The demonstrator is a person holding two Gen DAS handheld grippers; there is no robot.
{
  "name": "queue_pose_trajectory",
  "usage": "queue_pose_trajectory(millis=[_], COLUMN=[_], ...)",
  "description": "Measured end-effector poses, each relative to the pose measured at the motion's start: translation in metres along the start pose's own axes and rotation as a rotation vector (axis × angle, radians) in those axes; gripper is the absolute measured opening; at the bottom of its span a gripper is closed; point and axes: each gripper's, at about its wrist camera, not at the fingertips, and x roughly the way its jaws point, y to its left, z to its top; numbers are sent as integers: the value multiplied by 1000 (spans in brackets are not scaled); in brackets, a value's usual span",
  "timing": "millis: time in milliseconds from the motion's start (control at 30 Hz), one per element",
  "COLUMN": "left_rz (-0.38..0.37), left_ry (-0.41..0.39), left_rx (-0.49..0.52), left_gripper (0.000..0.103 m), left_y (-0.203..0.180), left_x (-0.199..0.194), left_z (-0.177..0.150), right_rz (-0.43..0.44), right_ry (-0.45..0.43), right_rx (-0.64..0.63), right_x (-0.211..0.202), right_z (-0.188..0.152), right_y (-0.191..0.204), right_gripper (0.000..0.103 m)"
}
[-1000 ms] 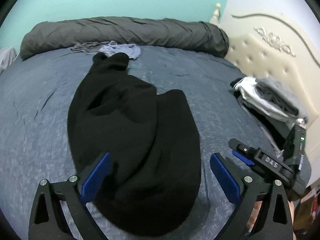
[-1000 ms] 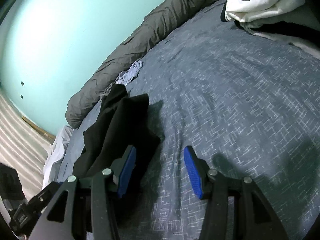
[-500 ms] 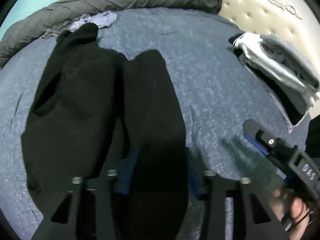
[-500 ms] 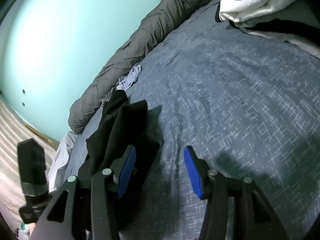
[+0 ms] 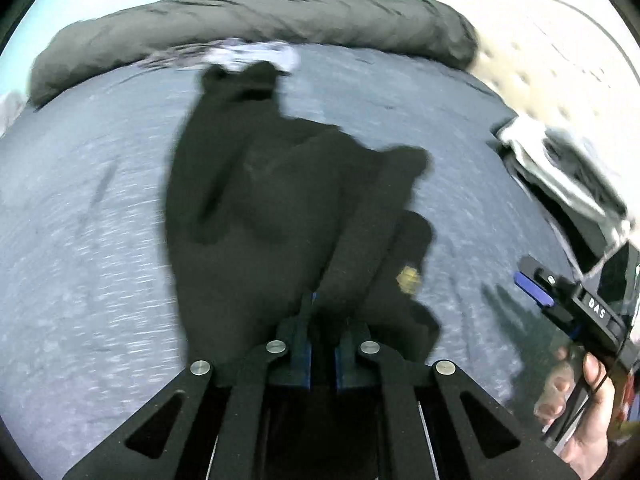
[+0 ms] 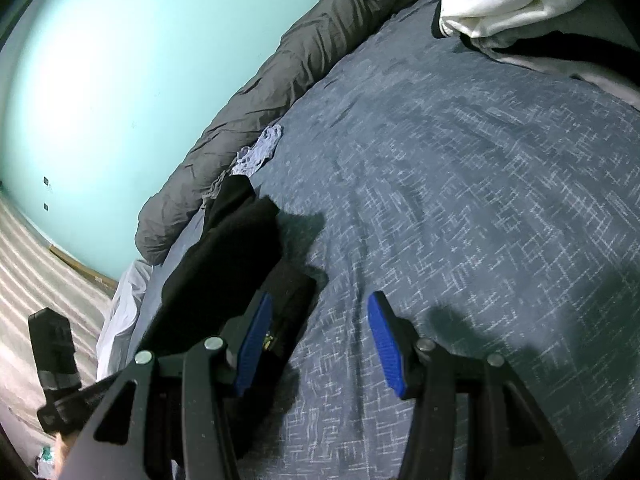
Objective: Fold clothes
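My left gripper point(image 5: 322, 344) is clamped on the black garment's point(image 5: 256, 208) near edge; its long axis runs away toward the grey bolster point(image 5: 256, 28). My right gripper point(image 6: 316, 344) hangs apart and empty, the garment just left of it.

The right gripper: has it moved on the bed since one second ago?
No. The right gripper stands open at the same spot beside the black garment, judged against the grey rolled duvet.

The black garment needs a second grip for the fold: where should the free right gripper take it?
Take the black garment at its near right edge, by the small yellow tag. Slide the right gripper left, low over the bedspread: that hem lies flat and free.
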Motion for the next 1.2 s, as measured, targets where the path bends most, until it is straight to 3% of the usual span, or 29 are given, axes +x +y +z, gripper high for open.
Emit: queue_pose_trajectory(millis=[133, 400, 633, 767, 867, 900, 1200], left_rz=[24, 155, 223, 273, 283, 270, 147], left_ry=[-35, -81, -39, -59, -86, -93, -72], left_rx=[-91, -268, -458, -390, -320, -291, -88], left_gripper=[7, 7, 12, 21, 48, 51, 55], left_y=[51, 160, 225, 210, 187, 177, 76], left_x=[-25, -60, -60, -78, -90, -91, -63], left_z=[-5, -23, -49, -52, -47, -42, -8], right_rz=[7, 18, 33, 41, 49, 50, 48], right_ry=[10, 41, 78, 81, 90, 91, 90], right_rx=[-14, -40, -69, -69, -62, -61, -39], right_x=[5, 22, 38, 42, 46, 47, 50], right_z=[-4, -14, -23, -25, -27, -27, -26], right_y=[8, 26, 44, 50, 53, 54, 54], right_gripper=[51, 51, 51, 51, 51, 51, 51])
